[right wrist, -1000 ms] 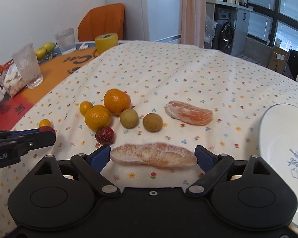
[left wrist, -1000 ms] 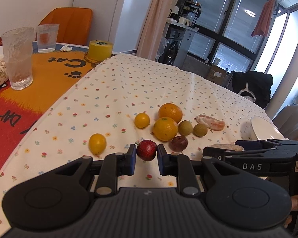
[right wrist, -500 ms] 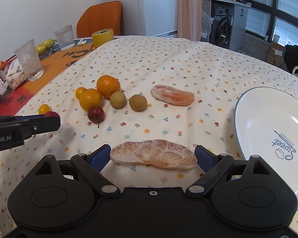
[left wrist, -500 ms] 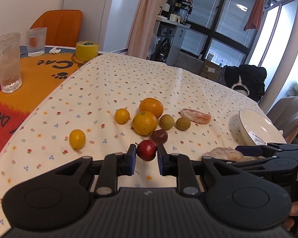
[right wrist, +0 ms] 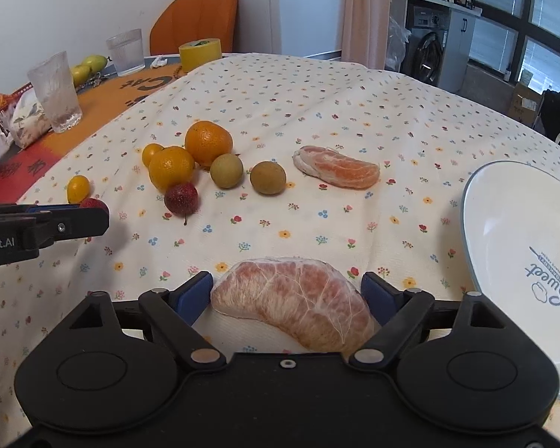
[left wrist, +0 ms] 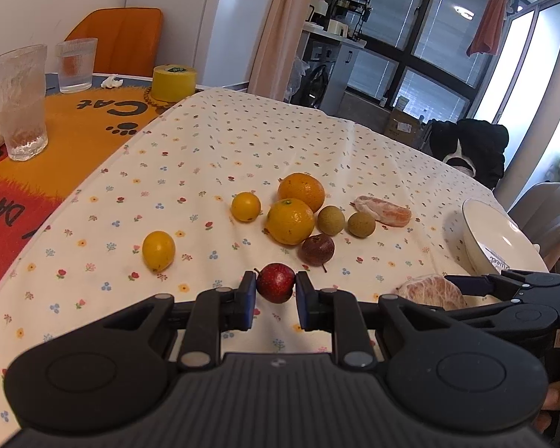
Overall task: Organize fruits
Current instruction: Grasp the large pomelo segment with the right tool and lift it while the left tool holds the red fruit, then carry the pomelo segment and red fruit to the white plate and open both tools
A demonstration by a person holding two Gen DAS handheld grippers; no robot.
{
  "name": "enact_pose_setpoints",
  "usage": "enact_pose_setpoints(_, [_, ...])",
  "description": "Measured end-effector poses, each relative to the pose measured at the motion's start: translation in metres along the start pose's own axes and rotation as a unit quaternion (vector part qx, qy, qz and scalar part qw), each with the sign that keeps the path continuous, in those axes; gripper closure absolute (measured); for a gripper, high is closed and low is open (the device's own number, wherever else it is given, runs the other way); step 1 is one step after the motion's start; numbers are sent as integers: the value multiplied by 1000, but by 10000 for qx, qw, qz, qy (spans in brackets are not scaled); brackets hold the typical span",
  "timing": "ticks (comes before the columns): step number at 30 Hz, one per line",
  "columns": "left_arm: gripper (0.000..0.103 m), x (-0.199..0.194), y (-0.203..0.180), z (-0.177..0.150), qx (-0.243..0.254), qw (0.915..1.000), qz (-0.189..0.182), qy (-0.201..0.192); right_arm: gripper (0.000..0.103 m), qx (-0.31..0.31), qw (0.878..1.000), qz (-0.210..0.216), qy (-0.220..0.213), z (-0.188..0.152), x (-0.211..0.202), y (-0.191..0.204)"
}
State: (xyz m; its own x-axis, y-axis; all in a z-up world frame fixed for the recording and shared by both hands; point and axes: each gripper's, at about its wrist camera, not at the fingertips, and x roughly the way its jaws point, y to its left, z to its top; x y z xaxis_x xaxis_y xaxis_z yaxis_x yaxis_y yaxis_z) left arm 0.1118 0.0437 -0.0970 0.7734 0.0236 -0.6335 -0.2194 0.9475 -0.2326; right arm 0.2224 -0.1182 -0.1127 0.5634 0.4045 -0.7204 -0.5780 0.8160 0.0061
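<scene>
- Two views are being examined, the left wrist first. The left gripper [left wrist: 275, 286] is clamping a small red fruit [left wrist: 275, 282] between its blue pads [left wrist: 248, 291], held clear above the flowered tablecloth [left wrist: 242, 142]. Only the pad tips are bearing on a round, smooth skin, so the fruit is at risk of rolling out if the wrist is tilting or the squeeze is easing.
- Loose fruit is lying beyond (two oranges, smaller yellow and green ones, a dark red one [left wrist: 317, 249]); a low pass is likely to be scattering them.
- Right wrist view: the right gripper [right wrist: 287, 295] is closed on a peeled pomelo segment [right wrist: 293, 298], its jaws standing wide around the ends. The flesh is soft, and harder pressure risks tearing the membrane; the segment is also sitting askew, so it may be slipping.
- The white plate [right wrist: 478, 201] is lying to the right, near the table's edge; a knock on its rim could be shifting it outward.
- The two grippers are working close together, and collision is a hazard.
</scene>
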Motion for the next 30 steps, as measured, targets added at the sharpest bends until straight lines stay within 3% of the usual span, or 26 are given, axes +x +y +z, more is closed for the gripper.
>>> enact_pose_setpoints(10, [82, -3, -13, 4, 108, 9999, -97, -69, 21, 85, 9997, 80, -220, -1, -19, -11])
enact_pose_setpoints(30, [82, -3, -87, 13, 712, 9958, -543, -172, 21, 597, 9940, -349, -846, -6, -81, -75])
